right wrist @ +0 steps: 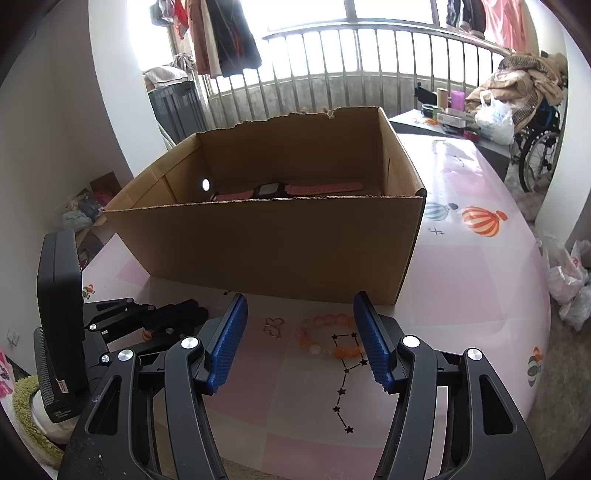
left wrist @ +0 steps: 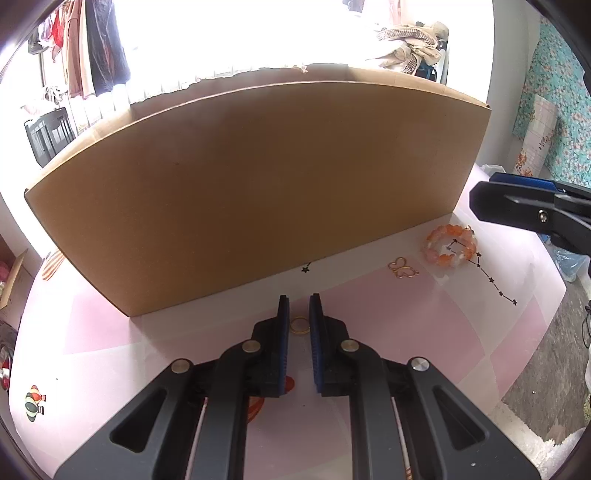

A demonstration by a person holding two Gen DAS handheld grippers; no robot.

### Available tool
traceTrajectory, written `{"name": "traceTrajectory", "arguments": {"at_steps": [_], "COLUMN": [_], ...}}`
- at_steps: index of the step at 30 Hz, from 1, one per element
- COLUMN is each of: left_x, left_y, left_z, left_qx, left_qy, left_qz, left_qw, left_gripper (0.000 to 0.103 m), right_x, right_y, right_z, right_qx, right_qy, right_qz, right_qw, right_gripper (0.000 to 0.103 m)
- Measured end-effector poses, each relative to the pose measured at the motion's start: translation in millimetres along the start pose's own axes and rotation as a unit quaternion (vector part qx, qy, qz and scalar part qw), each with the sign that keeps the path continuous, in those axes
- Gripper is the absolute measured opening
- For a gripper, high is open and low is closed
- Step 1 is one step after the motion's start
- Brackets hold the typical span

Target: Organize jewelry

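Blue pads of the left tool stand narrowly apart around a gold ring on the tabletop. Right tool gapes wide, empty, above the orange bead bracelet.

Backlit by daylight through the window, blown out white above the cardboard box, shading its near face, bending straight lines at dark rounded fisheye edges, otherwise sharp.
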State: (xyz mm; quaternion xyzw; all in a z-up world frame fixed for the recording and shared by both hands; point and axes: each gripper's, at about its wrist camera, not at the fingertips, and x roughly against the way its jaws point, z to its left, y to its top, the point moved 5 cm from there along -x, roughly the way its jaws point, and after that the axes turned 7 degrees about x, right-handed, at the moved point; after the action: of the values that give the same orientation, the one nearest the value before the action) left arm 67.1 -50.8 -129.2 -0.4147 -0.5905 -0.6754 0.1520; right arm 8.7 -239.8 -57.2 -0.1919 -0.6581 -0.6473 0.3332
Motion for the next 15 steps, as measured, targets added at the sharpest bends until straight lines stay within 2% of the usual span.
{"name": "traceTrajectory", "arguments": {"at_steps": [15], "left_x": [6], "left_y": [-1], "left_z": [10], "left_qx": [0.025], "left_qy": [-0.003], "left_qz": [-0.010], "left_qw": [0.9996], "left_gripper": [0.010], "right_x": [-2], "right_y": [9], "right_z": [17], "right_qx": [0.022], "right_qy": [0.021], "right_qz": [-0.006], "right_qw": [1.000], "right_gripper": [0.057]}}
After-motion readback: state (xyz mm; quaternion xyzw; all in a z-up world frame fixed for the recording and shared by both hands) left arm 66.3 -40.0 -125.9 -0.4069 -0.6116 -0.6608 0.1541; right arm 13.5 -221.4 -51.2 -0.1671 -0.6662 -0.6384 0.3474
